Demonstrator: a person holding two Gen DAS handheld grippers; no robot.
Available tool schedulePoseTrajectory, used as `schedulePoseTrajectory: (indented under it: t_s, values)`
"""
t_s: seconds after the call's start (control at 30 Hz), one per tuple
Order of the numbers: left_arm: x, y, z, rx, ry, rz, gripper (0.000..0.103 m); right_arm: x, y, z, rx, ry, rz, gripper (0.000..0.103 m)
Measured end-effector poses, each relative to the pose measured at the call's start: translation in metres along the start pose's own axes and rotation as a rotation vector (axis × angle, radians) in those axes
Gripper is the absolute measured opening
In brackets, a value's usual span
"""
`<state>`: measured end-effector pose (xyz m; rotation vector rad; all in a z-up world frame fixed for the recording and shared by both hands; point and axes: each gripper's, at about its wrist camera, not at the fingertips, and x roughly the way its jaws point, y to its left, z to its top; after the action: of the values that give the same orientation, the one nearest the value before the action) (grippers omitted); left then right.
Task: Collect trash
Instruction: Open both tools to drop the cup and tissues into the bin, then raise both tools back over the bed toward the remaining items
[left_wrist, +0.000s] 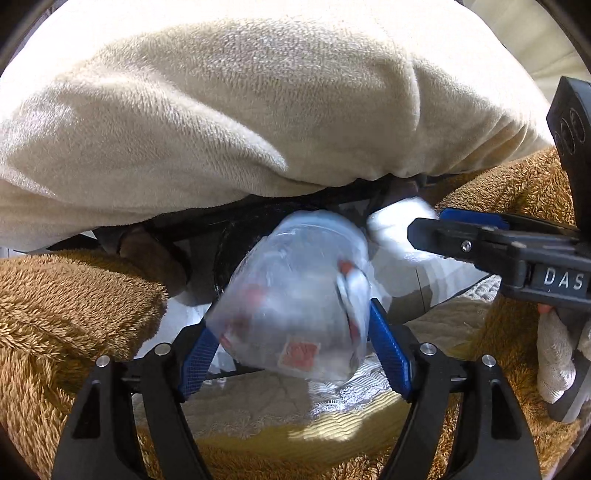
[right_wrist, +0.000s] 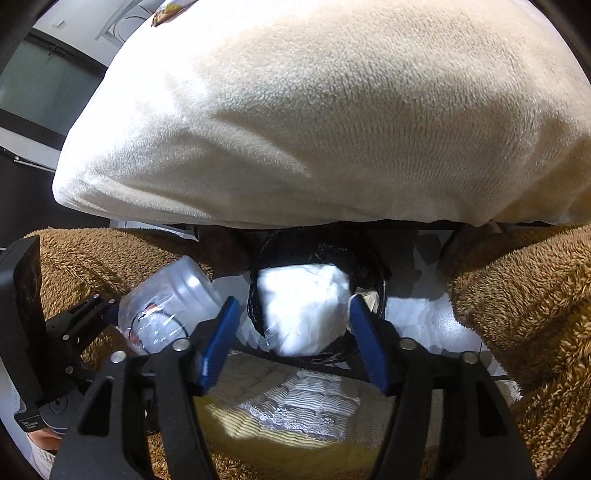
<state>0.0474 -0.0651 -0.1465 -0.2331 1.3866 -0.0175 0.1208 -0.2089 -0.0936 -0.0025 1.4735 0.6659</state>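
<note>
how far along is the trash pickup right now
Done: two pieces of trash have reached the black bin. In hand: a clear plastic tub sits between the left claw fingers, blurred, so whether it is gripped is unclear; a white wad lies over the bin mouth between the open right claw fingers. Left: both pieces still have to end up fully inside.

White letters "DAS" read on the body of the right claw (left_wrist: 424, 230), seen from the left wrist. A small label on the left claw (right_wrist: 122, 317) body is too blurred to read.
</note>
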Motion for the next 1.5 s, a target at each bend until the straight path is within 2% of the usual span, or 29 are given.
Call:
schedulePoseTrajectory:
  t_s: [0.47, 0.7, 0.9, 1.17, 1.37, 1.5]
  values:
    - [-0.01, 0.005, -0.001, 0.006, -0.038, 0.015, 0.076, -0.004, 0.001, 0.0, 0.008, -0.026, 0.007, 0.064]
    - [-0.024, 0.003, -0.004, 0.011, -0.094, 0.0, 0.076, -0.011, 0.003, -0.002, -0.002, -0.058, 0.014, 0.064]
    - [-0.038, 0.006, -0.006, -0.002, -0.146, -0.018, 0.076, -0.027, 0.008, -0.005, -0.034, -0.131, 0.045, 0.064]
    - [-0.068, 0.004, -0.008, -0.002, -0.274, -0.041, 0.076, -0.051, 0.007, -0.005, -0.052, -0.238, 0.107, 0.064]
    - [-0.095, 0.015, 0.001, -0.021, -0.367, -0.104, 0.076, -0.08, 0.01, 0.0, -0.108, -0.345, 0.168, 0.064]
    - [-0.115, 0.018, 0.018, 0.014, -0.419, -0.068, 0.076, -0.097, 0.008, 0.011, -0.128, -0.396, 0.179, 0.064]
